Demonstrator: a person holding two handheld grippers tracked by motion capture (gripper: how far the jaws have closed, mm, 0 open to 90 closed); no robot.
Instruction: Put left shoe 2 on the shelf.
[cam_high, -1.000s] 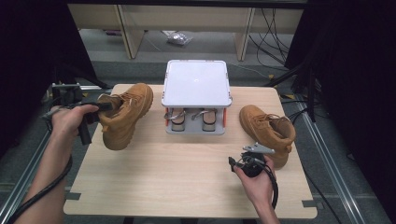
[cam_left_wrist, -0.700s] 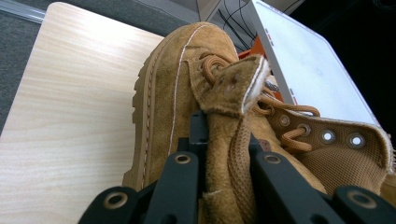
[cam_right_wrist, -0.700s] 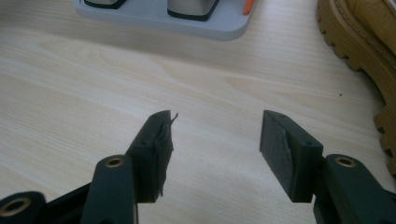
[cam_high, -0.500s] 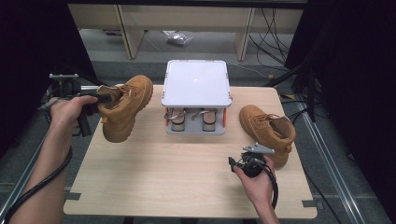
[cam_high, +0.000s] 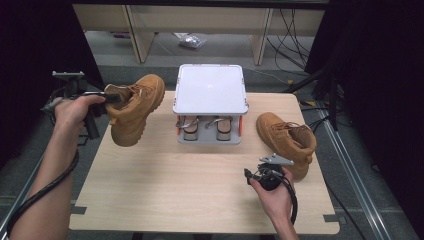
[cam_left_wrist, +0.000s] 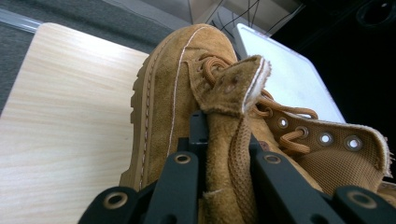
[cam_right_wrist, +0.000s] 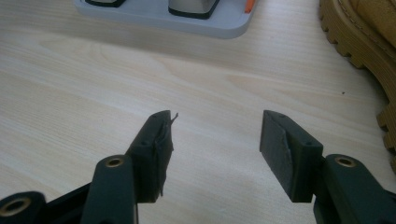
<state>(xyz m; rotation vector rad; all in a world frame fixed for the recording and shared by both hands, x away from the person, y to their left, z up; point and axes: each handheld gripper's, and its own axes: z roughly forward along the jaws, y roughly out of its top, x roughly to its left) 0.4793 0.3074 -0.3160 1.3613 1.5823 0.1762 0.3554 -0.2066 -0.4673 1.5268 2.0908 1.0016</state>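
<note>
While the left gripper is clamped on the collar of one boot, that boot hangs tilted, sole off the surface, over its left edge. Right gripper sits low near the right front corner, jaws apart, nothing between them. Second boot stands at the right edge, just beside that gripper. White-topped rack sits at the back edge middle.

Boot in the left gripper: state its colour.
Tan suede boot with matching tan laces, clearest in the left gripper view.
</note>
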